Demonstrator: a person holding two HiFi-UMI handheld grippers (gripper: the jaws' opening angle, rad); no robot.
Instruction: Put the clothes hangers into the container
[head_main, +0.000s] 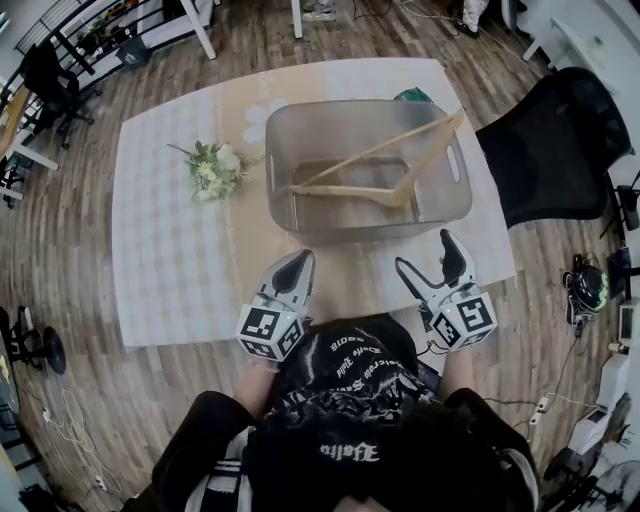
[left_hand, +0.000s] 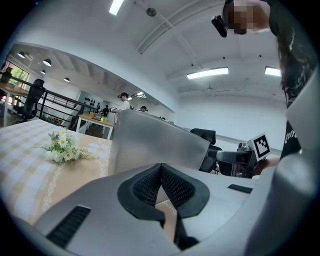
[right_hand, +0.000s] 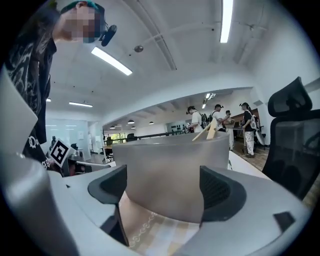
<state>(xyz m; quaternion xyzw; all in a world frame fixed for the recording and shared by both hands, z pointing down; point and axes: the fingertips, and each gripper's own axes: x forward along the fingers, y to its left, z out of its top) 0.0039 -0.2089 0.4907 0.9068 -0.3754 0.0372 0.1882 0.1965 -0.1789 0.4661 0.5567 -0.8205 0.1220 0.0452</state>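
Note:
A translucent grey container (head_main: 365, 215) stands in the middle of the table; it also shows in the left gripper view (left_hand: 155, 145) and the right gripper view (right_hand: 170, 175). Light wooden clothes hangers (head_main: 385, 150) lie inside it, one end leaning over the far right rim (right_hand: 210, 131); how many there are I cannot tell. My left gripper (head_main: 300, 262) sits just in front of the container's near wall, shut (left_hand: 161, 167) with nothing in it. My right gripper (head_main: 425, 255) is near the container's near right corner, open (right_hand: 162, 185) and empty, the wall a little beyond its fingertips.
A small bunch of white flowers (head_main: 215, 168) lies left of the container (left_hand: 62, 147). A black office chair (head_main: 550, 150) stands at the table's right side (right_hand: 295, 145). A green object (head_main: 412, 95) peeks out behind the container. The table's (head_main: 170, 290) front edge runs just under both grippers.

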